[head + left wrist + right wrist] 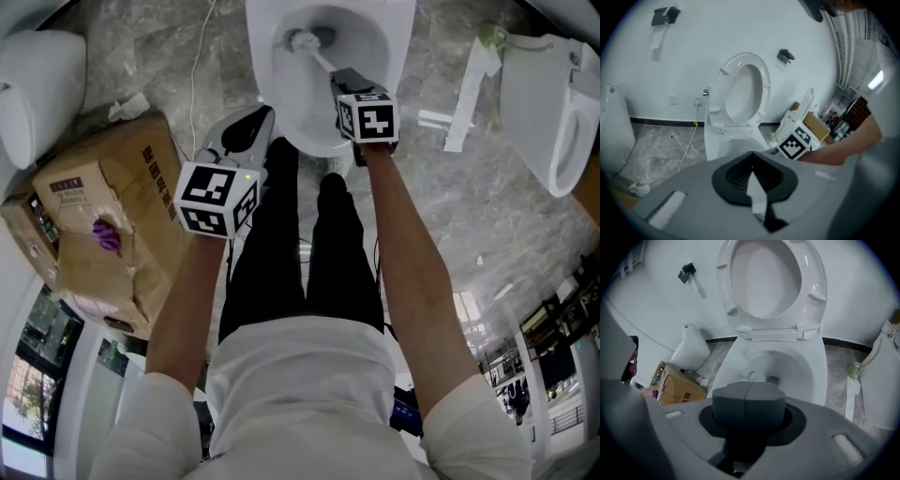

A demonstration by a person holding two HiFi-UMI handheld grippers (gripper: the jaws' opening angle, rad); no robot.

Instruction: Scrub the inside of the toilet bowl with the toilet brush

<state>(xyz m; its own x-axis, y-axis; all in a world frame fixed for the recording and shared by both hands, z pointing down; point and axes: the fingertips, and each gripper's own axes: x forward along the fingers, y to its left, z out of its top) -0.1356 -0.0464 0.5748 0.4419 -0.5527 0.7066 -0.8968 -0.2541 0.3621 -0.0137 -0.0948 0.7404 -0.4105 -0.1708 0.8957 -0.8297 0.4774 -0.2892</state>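
Note:
The white toilet bowl (361, 37) stands at the top of the head view with its seat and lid raised (768, 282). The toilet brush's white head (302, 40) rests low inside the bowl, near the drain (758, 376). Its handle (323, 61) slants up to my right gripper (349, 82), whose jaws are pressed together on it above the bowl's front rim. My left gripper (246, 129) hangs left of the bowl over the floor. Its jaws show only as a dark hollow with a pale strip (754, 192), so their state is unclear.
A torn cardboard box (103, 220) lies on the floor to the left, beside another white fixture (37, 89). A second toilet (553, 112) stands at the right, with white paper strips (469, 94) next to it. A thin cable (194, 84) runs across the marble floor.

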